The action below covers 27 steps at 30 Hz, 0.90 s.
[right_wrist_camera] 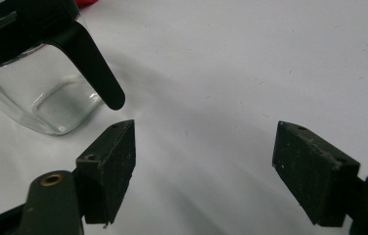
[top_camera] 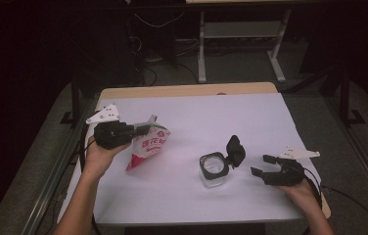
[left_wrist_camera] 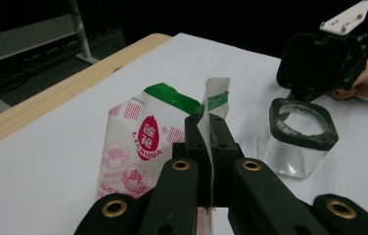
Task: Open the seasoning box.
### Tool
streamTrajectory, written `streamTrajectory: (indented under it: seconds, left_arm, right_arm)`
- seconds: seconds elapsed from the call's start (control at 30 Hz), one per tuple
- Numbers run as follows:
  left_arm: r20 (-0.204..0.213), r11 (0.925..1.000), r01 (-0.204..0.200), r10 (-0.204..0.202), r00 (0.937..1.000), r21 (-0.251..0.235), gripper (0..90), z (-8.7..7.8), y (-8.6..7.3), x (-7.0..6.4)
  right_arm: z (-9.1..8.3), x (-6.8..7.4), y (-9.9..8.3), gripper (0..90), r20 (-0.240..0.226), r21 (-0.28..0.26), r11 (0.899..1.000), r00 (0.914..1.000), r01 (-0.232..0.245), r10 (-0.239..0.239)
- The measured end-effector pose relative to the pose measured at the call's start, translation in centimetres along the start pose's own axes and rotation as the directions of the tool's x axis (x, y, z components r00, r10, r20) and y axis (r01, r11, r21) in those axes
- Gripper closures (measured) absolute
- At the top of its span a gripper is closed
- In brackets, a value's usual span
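Two: left hand-held gripper (top_camera: 145,129) pinches the bag (top_camera: 148,147); right hand-held gripper (top_camera: 263,165) gapes beside the jar (top_camera: 215,170).

The room is dark. A table (top_camera: 182,91) with a light wood top stands in the middle, and a white sheet (top_camera: 250,122) covers most of it, so the wood shows as a strip at the far edge. The floor (top_camera: 314,117) is grey. Behind the table stands a white metal frame (top_camera: 201,54) with two legs and a bar across. Black cables (top_camera: 148,58) lie on the floor near it. Dark metal rails (top_camera: 55,171) run along both sides of the table.
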<state>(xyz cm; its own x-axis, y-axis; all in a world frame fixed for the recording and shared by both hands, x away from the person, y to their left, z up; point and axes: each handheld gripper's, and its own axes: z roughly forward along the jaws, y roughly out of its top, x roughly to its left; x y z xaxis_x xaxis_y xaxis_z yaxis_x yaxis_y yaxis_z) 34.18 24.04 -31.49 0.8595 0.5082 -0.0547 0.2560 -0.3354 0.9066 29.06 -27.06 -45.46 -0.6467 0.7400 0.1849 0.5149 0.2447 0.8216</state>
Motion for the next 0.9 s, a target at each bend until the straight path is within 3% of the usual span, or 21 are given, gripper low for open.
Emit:
streamTrajectory:
  seconds: [0.2,0.37,0.63,0.77,0.8,0.83,0.9]
  left_arm:
    - [0.013,0.9998,-0.013,0.013,0.9998,-0.015,90.0,-0.5,1.6,-0.4]
    - [0.059,0.9988,-0.023,0.026,0.9980,-0.043,90.0,-0.2,3.0,-1.4]
    - [0.096,0.9967,-0.036,0.043,0.9945,-0.073,90.0,0.4,3.5,-2.4]
    - [0.101,0.9963,-0.033,0.041,0.9941,-0.080,90.0,0.2,3.4,-2.5]
    - [0.101,0.9963,-0.033,0.041,0.9941,-0.080,90.0,0.2,3.4,-2.5]
    - [0.101,0.9961,-0.027,0.035,0.9943,-0.083,90.0,-0.1,3.4,-2.5]
    - [0.103,0.9960,-0.023,0.032,0.9941,-0.086,90.0,-0.2,3.4,-2.5]
  right_arm:
    - [0.0,0.0,0.0,23.8,0.002,-0.006,1.000,1.0000,0.004,-0.004]
    - [-0.1,0.0,0.0,23.8,0.002,-0.007,1.000,1.0000,0.000,0.000]
    - [-0.5,0.2,0.1,25.4,0.005,-0.011,1.000,1.0000,0.002,-0.002]
    - [-1.3,1.0,0.6,44.5,-0.019,0.019,1.000,0.9998,0.000,0.000]
    - [-1.3,1.0,0.6,44.5,-0.019,0.019,1.000,0.9998,0.000,0.000]
    - [-1.6,1.6,1.1,57.5,-0.023,0.042,0.999,0.9996,0.015,-0.014]
    - [-1.8,2.2,1.4,69.9,-0.026,0.048,0.999,0.9994,0.022,-0.021]
